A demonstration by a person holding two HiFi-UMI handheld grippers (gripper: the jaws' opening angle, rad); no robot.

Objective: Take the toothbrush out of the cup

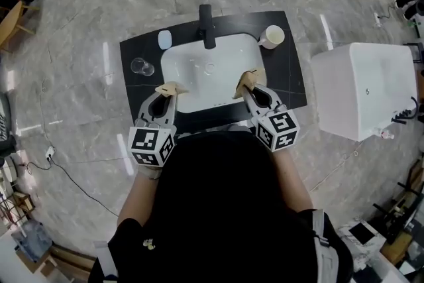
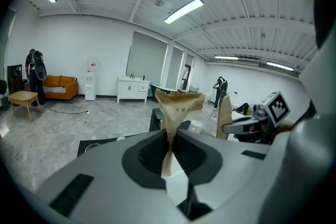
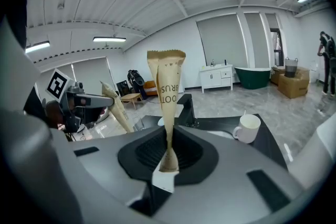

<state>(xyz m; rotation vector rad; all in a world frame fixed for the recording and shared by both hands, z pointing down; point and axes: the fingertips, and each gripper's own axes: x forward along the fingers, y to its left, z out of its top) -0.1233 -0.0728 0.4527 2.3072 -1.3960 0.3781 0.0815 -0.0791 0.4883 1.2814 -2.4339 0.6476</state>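
The black worktop (image 1: 136, 53) carries a white sink basin (image 1: 173, 63) set in its middle, with a dark faucet (image 1: 207, 26) at the middle of its back edge. The white cup (image 1: 273, 36) stands near the back right corner of the worktop, just beside the basin's back right corner, with its handle turned toward the basin. In the right gripper view a thin pale stem, the toothbrush (image 3: 243, 114), rises above the cup's rim; it is too small to make out more of it.

A clear glass (image 1: 140, 66) stands near the left edge of the worktop, and a small pale oval thing (image 1: 164, 40) lies toward the back left, beside the basin.

The left gripper (image 1: 171, 87) is over the front left part of the basin. Its tan, paper-covered jaws are pressed together with nothing between them. The right gripper (image 1: 250, 79) is over the front right part of the basin, apart from the cup. Its jaws are likewise fully together and empty, and printed letters show on their tan covering.
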